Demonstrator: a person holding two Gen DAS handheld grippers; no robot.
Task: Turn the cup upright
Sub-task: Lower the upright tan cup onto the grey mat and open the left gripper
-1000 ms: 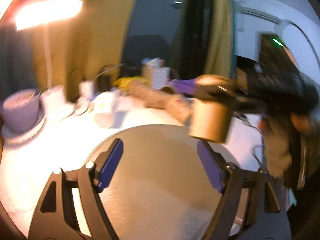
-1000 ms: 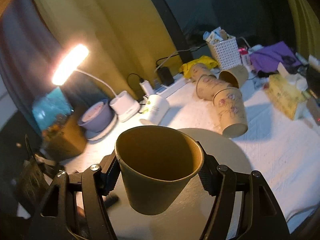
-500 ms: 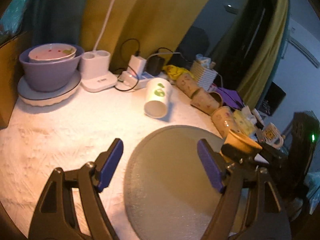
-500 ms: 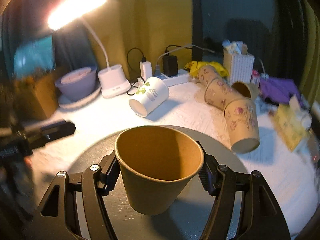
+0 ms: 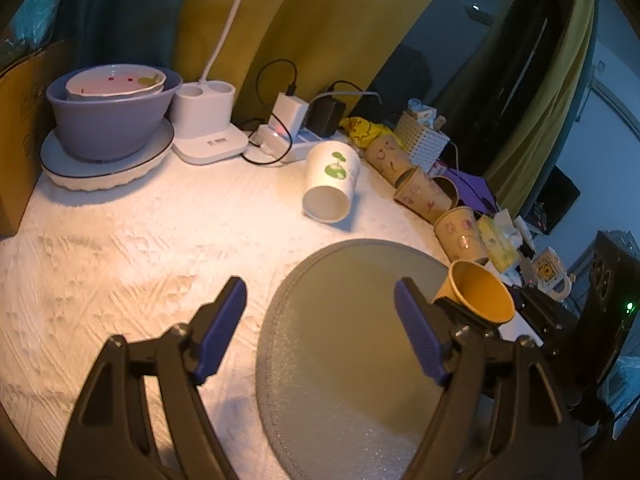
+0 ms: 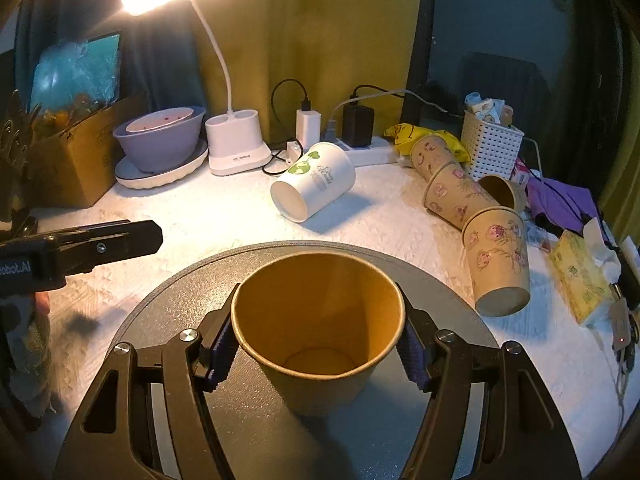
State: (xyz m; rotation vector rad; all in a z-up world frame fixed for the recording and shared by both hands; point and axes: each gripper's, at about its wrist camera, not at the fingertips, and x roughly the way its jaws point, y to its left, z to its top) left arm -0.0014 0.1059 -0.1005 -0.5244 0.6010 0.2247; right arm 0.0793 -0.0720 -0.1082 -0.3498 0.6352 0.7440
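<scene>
The right gripper (image 6: 316, 350) clamps a smooth brown paper cup (image 6: 320, 320), mouth up, over the round grey mat (image 6: 460, 320); the left gripper (image 5: 320, 328) is wide open, empty. Beyond lies a white cup (image 6: 316, 190) with green print, unreadable

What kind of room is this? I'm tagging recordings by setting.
Probably a lived-in home room, not a lab: a cluttered table with a white textured cloth, a white gooseneck desk lamp, a purple bowl stacked on a white plate, and yellow curtains behind.
</scene>
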